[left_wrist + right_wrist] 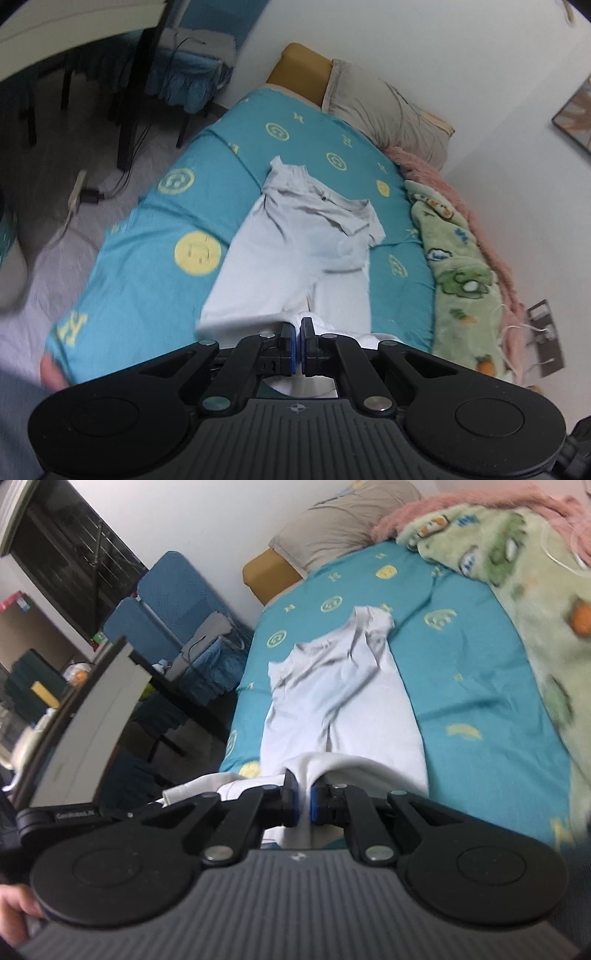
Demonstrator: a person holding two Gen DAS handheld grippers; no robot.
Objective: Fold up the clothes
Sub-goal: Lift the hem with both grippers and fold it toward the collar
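Fabric sits bunched between both pairs of blue pads. The left gripper point(298, 341) has its jaws drawn almost together on a fold of the white T-shirt's point(295, 254) near hem, and the right gripper point(303, 801) pinches a thicker pleat of the same hem, its jaws a little further apart. Both grips look secure, though I cannot see how much cloth lies behind the pads.

Beyond the 2 grippers the T-shirt runs lengthwise up the teal bedsheet point(159, 236), already narrowed into a long strip, with the sleeves and collar point(325, 201) rumpled at the far end. A green fleece blanket point(465, 273) lies along the wall side, well apart from the shirt, and a grey pillow point(384, 110) rests at the head of the bed.

The step in hand looks like carrying the hem toward the collar. To do it well, lift both grippers level, keep the hem taut between them, and lay it down squarely so that the strip does not skew.
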